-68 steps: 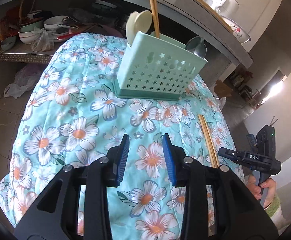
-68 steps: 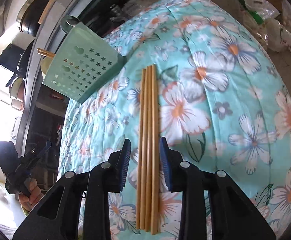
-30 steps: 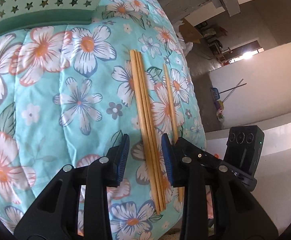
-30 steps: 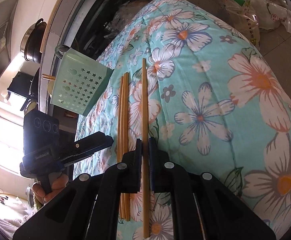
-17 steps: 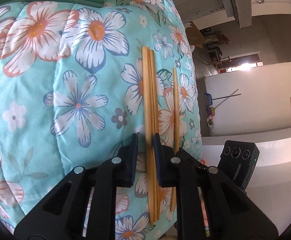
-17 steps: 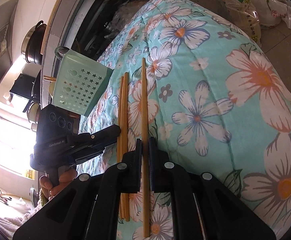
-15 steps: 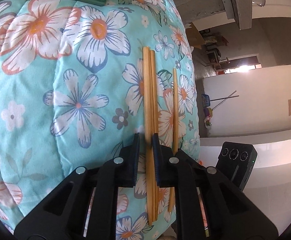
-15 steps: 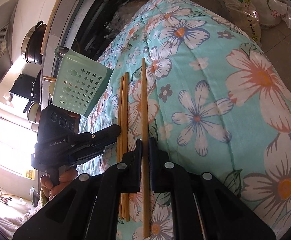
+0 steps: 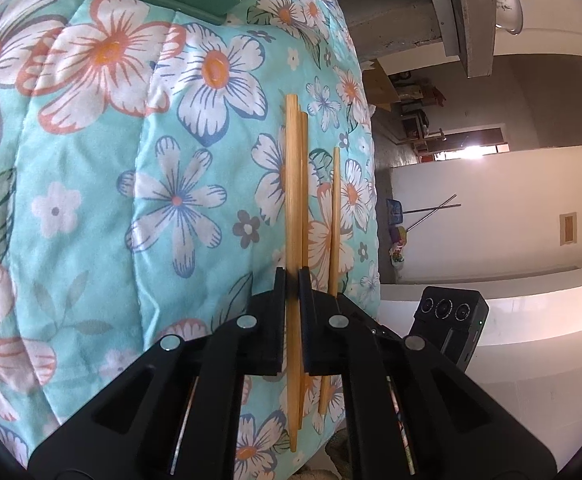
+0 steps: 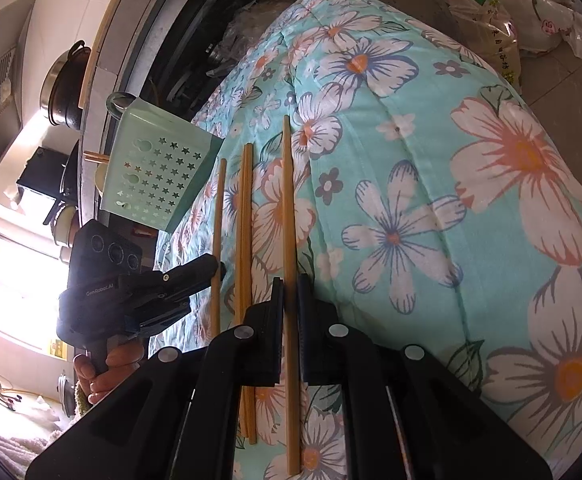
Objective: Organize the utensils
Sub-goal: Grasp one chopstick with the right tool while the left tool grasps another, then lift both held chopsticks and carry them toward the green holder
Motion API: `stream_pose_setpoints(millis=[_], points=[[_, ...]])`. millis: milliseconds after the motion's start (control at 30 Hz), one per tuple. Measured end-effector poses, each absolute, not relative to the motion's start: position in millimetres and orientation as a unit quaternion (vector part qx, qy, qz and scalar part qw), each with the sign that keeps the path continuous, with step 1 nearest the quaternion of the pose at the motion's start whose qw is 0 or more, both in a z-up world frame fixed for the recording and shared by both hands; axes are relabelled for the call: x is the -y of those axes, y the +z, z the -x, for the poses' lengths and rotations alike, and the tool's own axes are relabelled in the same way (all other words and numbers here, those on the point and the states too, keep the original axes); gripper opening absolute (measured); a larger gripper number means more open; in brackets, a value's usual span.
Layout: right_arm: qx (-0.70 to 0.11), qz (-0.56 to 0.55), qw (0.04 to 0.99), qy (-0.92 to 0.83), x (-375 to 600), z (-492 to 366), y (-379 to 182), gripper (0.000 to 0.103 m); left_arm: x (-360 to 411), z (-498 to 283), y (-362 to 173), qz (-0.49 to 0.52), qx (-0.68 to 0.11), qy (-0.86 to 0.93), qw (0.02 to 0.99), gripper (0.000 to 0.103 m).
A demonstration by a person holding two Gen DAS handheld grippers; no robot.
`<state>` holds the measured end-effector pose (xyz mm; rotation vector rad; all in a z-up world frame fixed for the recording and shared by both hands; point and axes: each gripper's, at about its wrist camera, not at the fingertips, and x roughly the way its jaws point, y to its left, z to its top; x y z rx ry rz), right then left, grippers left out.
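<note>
Two tools clamped: left tool [image 9: 292, 276] on one chopstick [image 9: 291, 184], right tool [image 10: 289, 280] on another chopstick [image 10: 287, 200], both over floral quilt [image 10: 431, 160]. Risk: thin sticks pivot, slip during lift toward green holder [image 10: 159, 168].

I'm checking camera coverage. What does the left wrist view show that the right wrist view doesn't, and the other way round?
Only the left wrist view shows the left claw shut on a chopstick from close up, plus the white counter and the doorway beyond.

Only the right wrist view shows the whole star-punched utensil holder, the pot on the ledge, the window, the hand holding the left tool, and the right claw shut on another chopstick.

Both show the floral quilt and the chopsticks lying on it.
</note>
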<state>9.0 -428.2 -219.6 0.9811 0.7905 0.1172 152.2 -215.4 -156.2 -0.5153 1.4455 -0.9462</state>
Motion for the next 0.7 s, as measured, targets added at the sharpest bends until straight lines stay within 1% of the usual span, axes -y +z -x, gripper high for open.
stream_pose_setpoints(millis=[200, 400, 600, 700], points=[[-0.372, -0.457, 0.806, 0.052, 426.3, -13.2, -218.4, 0.007, 168.9, -143.1, -140.4, 0.220, -0.613, -0.383, 0.655, 0.006], [-0.377, -0.453, 0.806, 0.052, 423.7, -17.4, -217.8, 0.007, 120.3, -127.7, -129.9, 0.168, -0.605, -0.322, 0.708, 0.006], [-0.385, -0.446, 0.807, 0.046, 421.5, -19.6, -214.7, 0.007, 104.3, -120.9, -129.0, 0.112, -0.598, -0.290, 0.739, 0.006], [-0.391, -0.441, 0.807, 0.040, 419.7, -19.2, -211.6, 0.007, 101.1, -122.1, -127.4, 0.102, -0.594, -0.289, 0.744, 0.006]])
